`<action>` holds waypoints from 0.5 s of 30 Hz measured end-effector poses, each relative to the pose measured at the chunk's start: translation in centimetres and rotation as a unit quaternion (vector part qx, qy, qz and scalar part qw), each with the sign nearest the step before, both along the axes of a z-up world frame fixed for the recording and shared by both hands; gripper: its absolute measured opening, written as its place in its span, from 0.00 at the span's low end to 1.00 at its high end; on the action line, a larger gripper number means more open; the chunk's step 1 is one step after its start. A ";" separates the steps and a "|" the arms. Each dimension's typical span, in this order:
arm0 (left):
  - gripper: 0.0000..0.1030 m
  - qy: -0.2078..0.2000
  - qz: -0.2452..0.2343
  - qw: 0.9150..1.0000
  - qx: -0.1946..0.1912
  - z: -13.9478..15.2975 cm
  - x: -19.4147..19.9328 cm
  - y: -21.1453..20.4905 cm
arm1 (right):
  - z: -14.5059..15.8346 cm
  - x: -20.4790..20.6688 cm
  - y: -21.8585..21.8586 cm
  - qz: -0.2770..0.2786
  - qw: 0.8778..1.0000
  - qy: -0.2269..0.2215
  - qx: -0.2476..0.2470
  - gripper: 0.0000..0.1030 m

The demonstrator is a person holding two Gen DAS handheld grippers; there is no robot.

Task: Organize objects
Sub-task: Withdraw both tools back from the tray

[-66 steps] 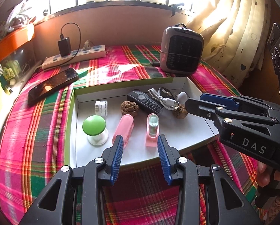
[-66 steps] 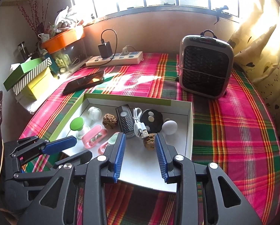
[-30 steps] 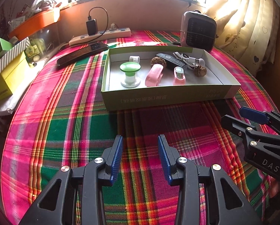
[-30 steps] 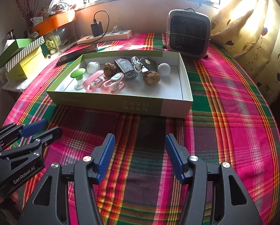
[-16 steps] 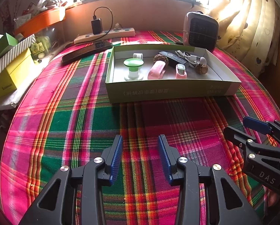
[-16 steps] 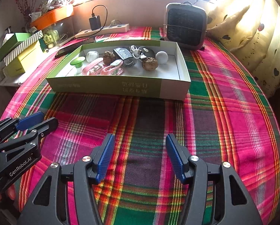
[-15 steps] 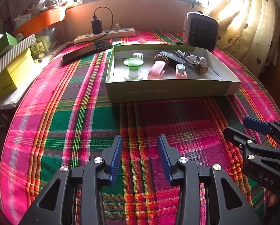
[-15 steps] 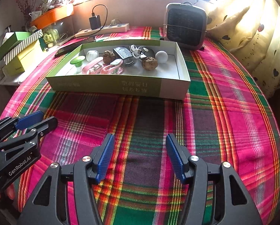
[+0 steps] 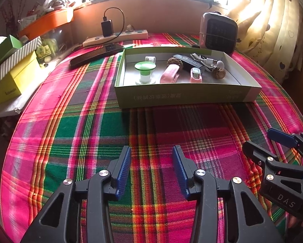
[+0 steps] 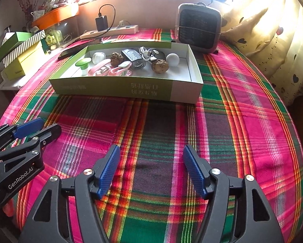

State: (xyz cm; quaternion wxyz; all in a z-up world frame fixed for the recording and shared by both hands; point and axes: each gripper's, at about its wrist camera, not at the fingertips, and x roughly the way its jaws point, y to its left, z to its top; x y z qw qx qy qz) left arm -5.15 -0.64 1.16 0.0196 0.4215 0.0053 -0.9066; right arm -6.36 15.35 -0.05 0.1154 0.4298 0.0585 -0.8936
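Note:
A green and white cardboard box (image 9: pixel 184 96) (image 10: pixel 121 86) lies on the plaid table. It holds a green-topped stand (image 9: pixel 145 70), a pink case (image 9: pixel 169 74), a pink clip (image 9: pixel 195 75), two walnuts (image 10: pixel 160 66), a black remote (image 9: pixel 187 60), a white cable, a white ball (image 10: pixel 172 59) and a small white jar (image 10: pixel 98 56). My left gripper (image 9: pixel 151 166) is open and empty, low over the cloth well in front of the box. My right gripper (image 10: pixel 150 168) is open and empty, beside it to the right.
A small heater (image 10: pixel 198 30) stands behind the box. A power strip with a charger (image 9: pixel 115 36), a black phone (image 9: pixel 96 54), yellow and green boxes (image 9: pixel 11 70) and an orange tray (image 10: pixel 56 16) line the back and left. A curtain (image 10: pixel 273 30) hangs right.
Both grippers drew back from over the box to the near part of the table, staying open and empty. In the last half second they barely moved.

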 end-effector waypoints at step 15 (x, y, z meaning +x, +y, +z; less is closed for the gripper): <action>0.40 0.000 0.000 1.000 0.000 0.0 0.0 0.1 | 0.0 0.0 0.0 0.000 1.000 0.000 0.001 0.65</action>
